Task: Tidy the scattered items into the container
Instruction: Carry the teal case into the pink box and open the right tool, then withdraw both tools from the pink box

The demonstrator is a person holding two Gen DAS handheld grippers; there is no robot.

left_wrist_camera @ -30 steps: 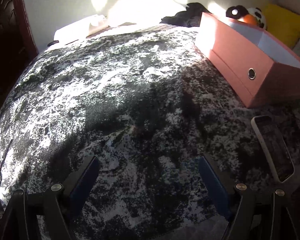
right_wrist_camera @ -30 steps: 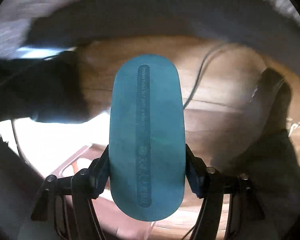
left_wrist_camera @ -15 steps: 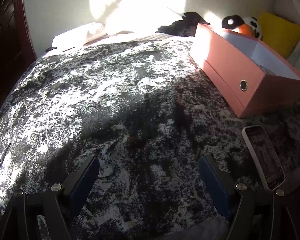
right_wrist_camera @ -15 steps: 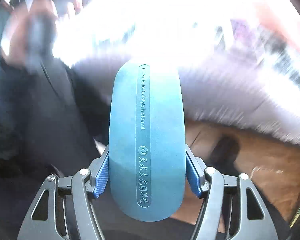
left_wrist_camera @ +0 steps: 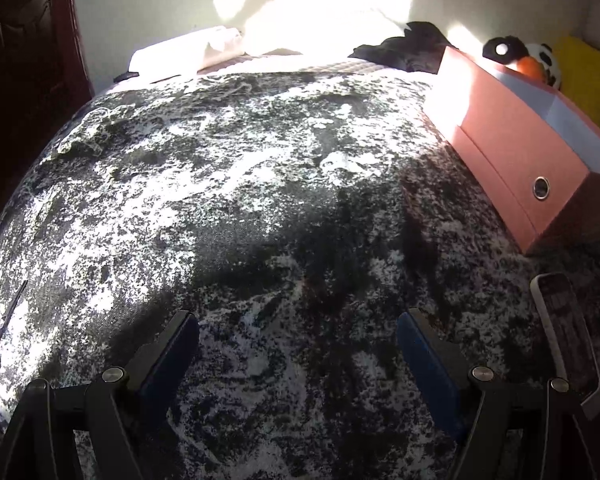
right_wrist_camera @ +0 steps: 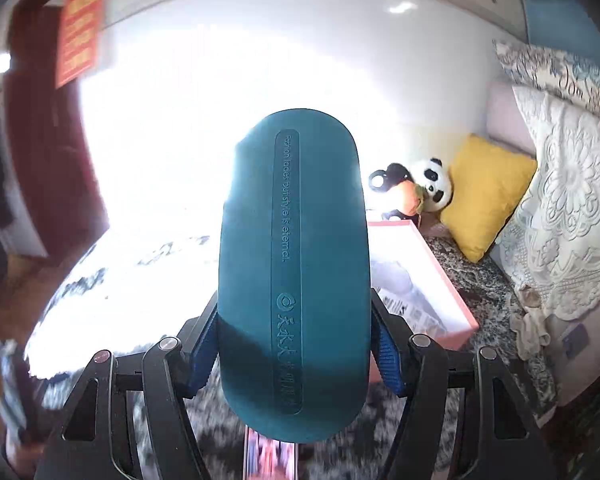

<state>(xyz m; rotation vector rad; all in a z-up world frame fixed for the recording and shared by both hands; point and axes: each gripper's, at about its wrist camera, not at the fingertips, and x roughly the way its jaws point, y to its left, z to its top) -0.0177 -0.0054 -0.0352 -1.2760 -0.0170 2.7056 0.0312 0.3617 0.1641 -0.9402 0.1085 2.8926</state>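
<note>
We had the teal case [right_wrist_camera: 294,276] clamped lengthwise between the jaws of the right gripper [right_wrist_camera: 294,344], carrying it toward the pink box [right_wrist_camera: 436,280] ahead and right of them. Next we judged it needed lowering inside. The left gripper [left_wrist_camera: 298,344] stood apart, empty; the phone [left_wrist_camera: 568,336] lay right of it.

Left gripper [left_wrist_camera: 298,334] agape, right gripper [right_wrist_camera: 294,344] clamped.

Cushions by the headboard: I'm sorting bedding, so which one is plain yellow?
The yellow cushion beside the panda plush; the lace-covered pillow and the floral pillow are white and patterned.
</note>
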